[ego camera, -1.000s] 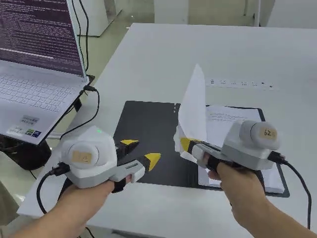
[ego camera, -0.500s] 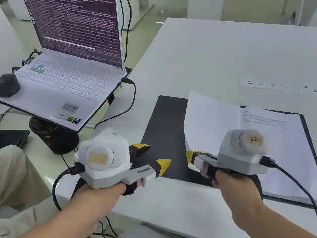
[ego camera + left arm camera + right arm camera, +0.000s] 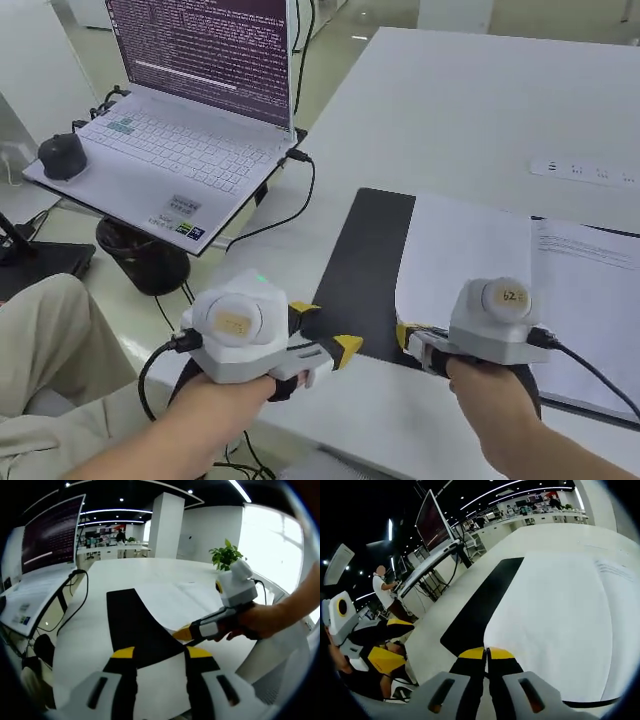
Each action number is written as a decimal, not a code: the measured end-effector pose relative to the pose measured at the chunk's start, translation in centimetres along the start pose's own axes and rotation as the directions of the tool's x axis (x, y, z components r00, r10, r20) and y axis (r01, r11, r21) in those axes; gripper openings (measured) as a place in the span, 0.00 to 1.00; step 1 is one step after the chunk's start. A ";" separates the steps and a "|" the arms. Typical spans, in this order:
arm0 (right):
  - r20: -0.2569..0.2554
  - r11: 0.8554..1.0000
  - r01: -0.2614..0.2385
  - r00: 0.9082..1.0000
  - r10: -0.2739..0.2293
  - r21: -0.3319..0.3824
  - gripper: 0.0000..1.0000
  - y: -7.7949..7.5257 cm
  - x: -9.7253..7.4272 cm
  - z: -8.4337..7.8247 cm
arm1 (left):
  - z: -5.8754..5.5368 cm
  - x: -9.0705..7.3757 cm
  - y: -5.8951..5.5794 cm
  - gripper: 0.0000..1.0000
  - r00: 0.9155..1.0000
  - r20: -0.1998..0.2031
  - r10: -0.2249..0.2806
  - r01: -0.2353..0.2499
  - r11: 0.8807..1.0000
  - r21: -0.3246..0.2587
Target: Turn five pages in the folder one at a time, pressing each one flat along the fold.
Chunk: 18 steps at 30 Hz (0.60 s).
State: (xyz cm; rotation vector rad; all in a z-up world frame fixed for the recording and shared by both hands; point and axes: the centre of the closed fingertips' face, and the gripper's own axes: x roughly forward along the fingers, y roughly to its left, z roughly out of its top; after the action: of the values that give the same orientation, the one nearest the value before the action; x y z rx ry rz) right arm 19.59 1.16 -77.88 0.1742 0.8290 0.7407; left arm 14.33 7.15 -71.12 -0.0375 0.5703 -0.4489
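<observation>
- My right tool (image 3: pixel 407 333) sits low and centre in the head view. Its jaws are pinched together on the near corner of a white page (image 3: pixel 462 262). In the right gripper view the two yellow tips meet with the paper's edge between them.
- I read the corner grip as deliberate: from there one tool can steer the whole sheet without creasing its middle.
- The folder (image 3: pixel 368 255) lies open on the white tabletop (image 3: pixel 470 100), right of centre in the head view. The page bows leftward from the fold (image 3: pixel 532 225) and covers part of the black inside cover. A printed stack (image 3: pixel 590 290) lies on the right half.
- In the left gripper view the sheet arcs above the cover, so I judge it is carried across but not yet flat.
- My left tool (image 3: pixel 327 328) hangs at lower centre-left with its jaws apart and nothing between them. It is just beside the folder's near left corner and points toward the cover.
- That spot seems chosen to keep it out of the sheet's way yet near enough to press down.
- What this page calls for next, I think, is lowering the corner, opening the right tool, then pressing along the fold. I cannot tell which of the five pages this is.
- A laptop (image 3: pixel 190 110) stands at upper left, well apart from the folder, so I expect no clash there.
</observation>
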 end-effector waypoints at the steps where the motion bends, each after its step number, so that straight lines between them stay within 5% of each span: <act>1: -0.003 1.000 -0.003 1.000 0.003 -0.007 0.02 0.0 0.2 -0.1 | -0.1 0.0 0.0 0.37 1.000 -0.002 0.002 -0.002 1.000 0.000; 4: -0.047 0.997 -0.067 0.997 0.065 -0.028 0.02 1.7 0.5 -1.2 | -0.5 0.1 0.2 0.37 1.000 -0.012 0.012 -0.012 1.000 -0.005; 6: -0.041 0.996 -0.055 0.998 0.053 -0.072 0.00 1.9 0.7 -1.3 | -0.7 0.1 0.4 0.37 1.000 -0.017 0.016 -0.016 1.000 -0.006; 11: -0.060 0.995 -0.081 0.995 0.078 -0.052 0.00 2.5 0.5 -2.3 | -1.0 0.2 0.7 0.37 0.999 -0.030 0.023 -0.023 1.000 -0.006; 18: 0.047 0.993 -0.119 0.992 0.118 0.005 0.02 2.4 -2.6 0.2 | -0.5 1.8 -0.4 0.35 0.999 -0.039 -0.011 0.012 1.000 0.019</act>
State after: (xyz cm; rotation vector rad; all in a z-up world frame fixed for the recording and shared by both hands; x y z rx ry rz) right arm 17.31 1.27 -75.11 0.2486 0.7816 0.8419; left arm 15.25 6.07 -72.39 -0.0133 0.6037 -0.4670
